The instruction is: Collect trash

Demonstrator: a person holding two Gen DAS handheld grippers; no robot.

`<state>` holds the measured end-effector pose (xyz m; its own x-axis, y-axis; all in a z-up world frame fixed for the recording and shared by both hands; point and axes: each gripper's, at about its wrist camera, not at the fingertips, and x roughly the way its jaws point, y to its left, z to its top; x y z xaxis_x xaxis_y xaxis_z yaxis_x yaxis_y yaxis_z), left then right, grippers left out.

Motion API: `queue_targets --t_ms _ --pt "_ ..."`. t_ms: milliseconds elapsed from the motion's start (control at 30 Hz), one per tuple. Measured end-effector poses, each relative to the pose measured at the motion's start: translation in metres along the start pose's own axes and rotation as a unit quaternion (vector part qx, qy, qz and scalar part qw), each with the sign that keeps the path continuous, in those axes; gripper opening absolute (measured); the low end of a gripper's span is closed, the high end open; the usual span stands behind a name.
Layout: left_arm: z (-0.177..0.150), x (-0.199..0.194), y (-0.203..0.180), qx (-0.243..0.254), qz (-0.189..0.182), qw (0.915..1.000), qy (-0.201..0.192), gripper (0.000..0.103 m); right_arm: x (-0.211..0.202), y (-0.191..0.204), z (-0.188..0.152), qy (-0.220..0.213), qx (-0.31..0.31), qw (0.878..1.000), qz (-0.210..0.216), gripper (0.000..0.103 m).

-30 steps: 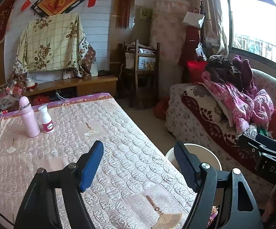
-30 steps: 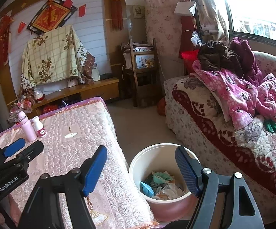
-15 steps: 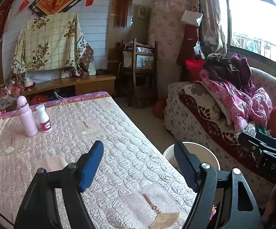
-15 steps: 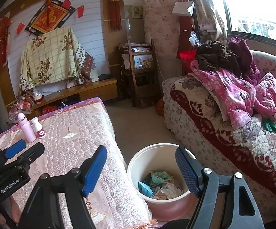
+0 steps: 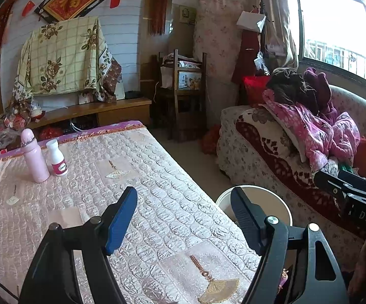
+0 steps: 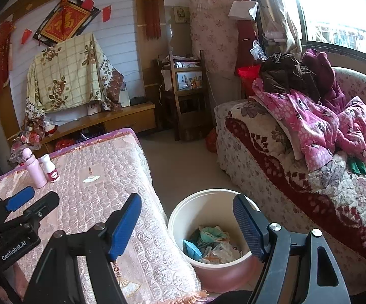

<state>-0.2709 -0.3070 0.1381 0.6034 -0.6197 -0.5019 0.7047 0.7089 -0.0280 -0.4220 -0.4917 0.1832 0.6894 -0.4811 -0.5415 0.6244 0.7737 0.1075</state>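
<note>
The left gripper [image 5: 183, 217] is held over the desk [image 5: 157, 190], which is covered with a pink quilted cloth, and its blue-padded fingers [image 5: 121, 219] are spread well apart with nothing between them. The right gripper [image 6: 186, 224] is held above the near corner of the desk and the bin [image 6: 183, 212] beside it; its fingers [image 6: 126, 228] are likewise parted wide, and nothing is gripped. The trash [image 6: 212, 243], a heap of crumpled paper and blue and green wrappers, is seen lying at the bottom of the bin, a round white pail with a pinkish lower wall that stands on the floor just off the desk's near corner, between the desk and the sofa [image 6: 271, 162]. In the left wrist view only the bin's white rim [image 5: 271, 197] is seen past the desk edge, and its contents are hidden. Toward the far end of the desk from the bin, a pink bottle [image 5: 34, 157] and a small white bottle [image 5: 57, 158] with a magenta label are stood upright just beside each other. On the far side of the bin from the desk, the sofa is piled with a pink spotted garment [image 6: 317, 124] and darker clothing. No loose trash can be made out on the visible part of the desk cloth. Each gripper is seen at the edge of the other's view.
</note>
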Motion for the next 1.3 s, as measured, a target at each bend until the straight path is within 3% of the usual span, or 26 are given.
queue_targets --t_ms 1300 --pt "-0.002 0.013 -0.001 -0.002 -0.012 0.9998 0.019 0.077 0.008 -0.011 -0.001 0.012 0.004 1.000 -0.016 0.079"
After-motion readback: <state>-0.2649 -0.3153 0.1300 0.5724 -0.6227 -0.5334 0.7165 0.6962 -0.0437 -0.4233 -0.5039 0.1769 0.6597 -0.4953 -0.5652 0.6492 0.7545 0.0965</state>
